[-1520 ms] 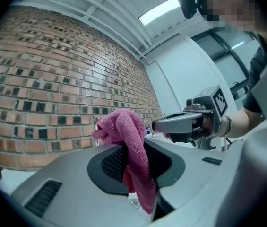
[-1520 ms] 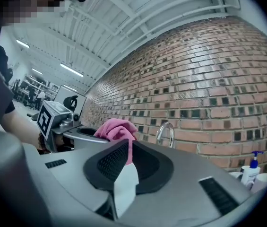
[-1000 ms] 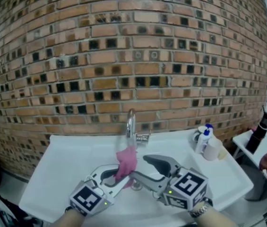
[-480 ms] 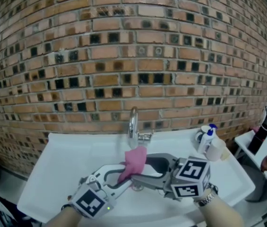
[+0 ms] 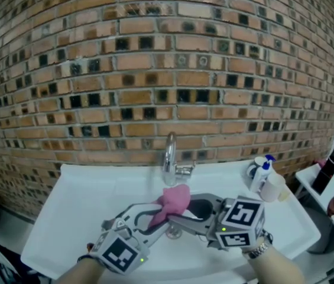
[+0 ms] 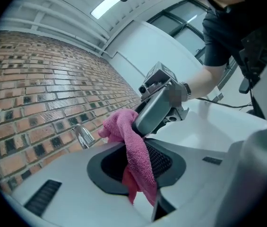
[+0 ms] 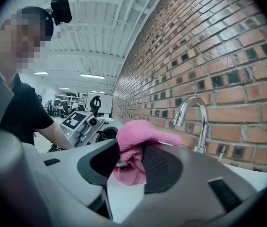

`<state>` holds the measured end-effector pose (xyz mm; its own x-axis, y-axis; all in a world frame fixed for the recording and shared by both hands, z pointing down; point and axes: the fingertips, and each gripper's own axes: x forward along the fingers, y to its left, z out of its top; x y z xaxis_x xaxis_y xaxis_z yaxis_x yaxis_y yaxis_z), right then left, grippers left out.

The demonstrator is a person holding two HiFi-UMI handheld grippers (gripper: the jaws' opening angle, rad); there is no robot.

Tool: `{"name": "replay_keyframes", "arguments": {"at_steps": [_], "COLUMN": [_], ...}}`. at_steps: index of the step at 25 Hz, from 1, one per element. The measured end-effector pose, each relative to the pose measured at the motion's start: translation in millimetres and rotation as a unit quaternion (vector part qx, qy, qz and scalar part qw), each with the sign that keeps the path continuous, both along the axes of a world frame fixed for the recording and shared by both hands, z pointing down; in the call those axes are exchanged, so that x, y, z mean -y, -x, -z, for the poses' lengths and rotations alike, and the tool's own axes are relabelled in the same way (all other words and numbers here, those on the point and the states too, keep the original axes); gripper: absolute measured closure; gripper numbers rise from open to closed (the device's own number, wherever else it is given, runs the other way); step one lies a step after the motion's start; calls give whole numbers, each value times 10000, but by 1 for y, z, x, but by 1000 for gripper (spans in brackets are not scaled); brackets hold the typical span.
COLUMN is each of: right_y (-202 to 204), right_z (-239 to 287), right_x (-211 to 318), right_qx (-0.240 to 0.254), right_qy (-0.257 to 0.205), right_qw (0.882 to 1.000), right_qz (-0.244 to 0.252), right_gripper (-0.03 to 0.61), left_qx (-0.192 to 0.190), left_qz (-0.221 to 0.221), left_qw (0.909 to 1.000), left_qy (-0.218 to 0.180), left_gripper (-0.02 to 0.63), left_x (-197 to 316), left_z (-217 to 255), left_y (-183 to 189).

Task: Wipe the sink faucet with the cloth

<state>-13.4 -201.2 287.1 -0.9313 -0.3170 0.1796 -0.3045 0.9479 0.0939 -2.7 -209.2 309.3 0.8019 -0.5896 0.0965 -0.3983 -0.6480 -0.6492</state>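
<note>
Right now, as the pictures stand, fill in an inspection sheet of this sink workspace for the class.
Surface: white sink, no spills seen.
Job's things: pink cloth bunched just in front of the faucet, apparently not touching it.
Clutter: bottles and a white cup at the sink's right end.
Grippers: left gripper shut on the cloth; right gripper, jaws just closing, grips it too.
Cables: one thin dark cable in the left gripper view.
Surroundings: brick wall; dark bottle far right.

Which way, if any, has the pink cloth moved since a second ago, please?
Yes: the pink cloth has shifted right, from just left of the faucet to just right.
</note>
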Motion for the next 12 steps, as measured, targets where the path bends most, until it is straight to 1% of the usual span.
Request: {"name": "replay_keyframes", "arguments": {"at_steps": [5,7,8,12], "right_y": [-4,-7,-10,-17], "right_z": [3,6,8,15], "right_x": [14,21,24,38], "right_qx": [68,134,165,222], "right_qy": [-81,-120,-151,-367], "right_qw": [9992,9981,9973,9923], "right_qz": [-388,-594,-700,-1165], "right_gripper": [460,465,466,469], "left_qx": [-105,-171,-203,-408], "left_qz": [135,225,276,481], "left_qw": [9997,9992,9989,9969], "left_qy": [193,271,311,479], "left_gripper": [483,481,471,470], "left_x": [10,15,17,27], "left_z": [0,-1,-1,1], "left_y": [6,11,14,24]}}
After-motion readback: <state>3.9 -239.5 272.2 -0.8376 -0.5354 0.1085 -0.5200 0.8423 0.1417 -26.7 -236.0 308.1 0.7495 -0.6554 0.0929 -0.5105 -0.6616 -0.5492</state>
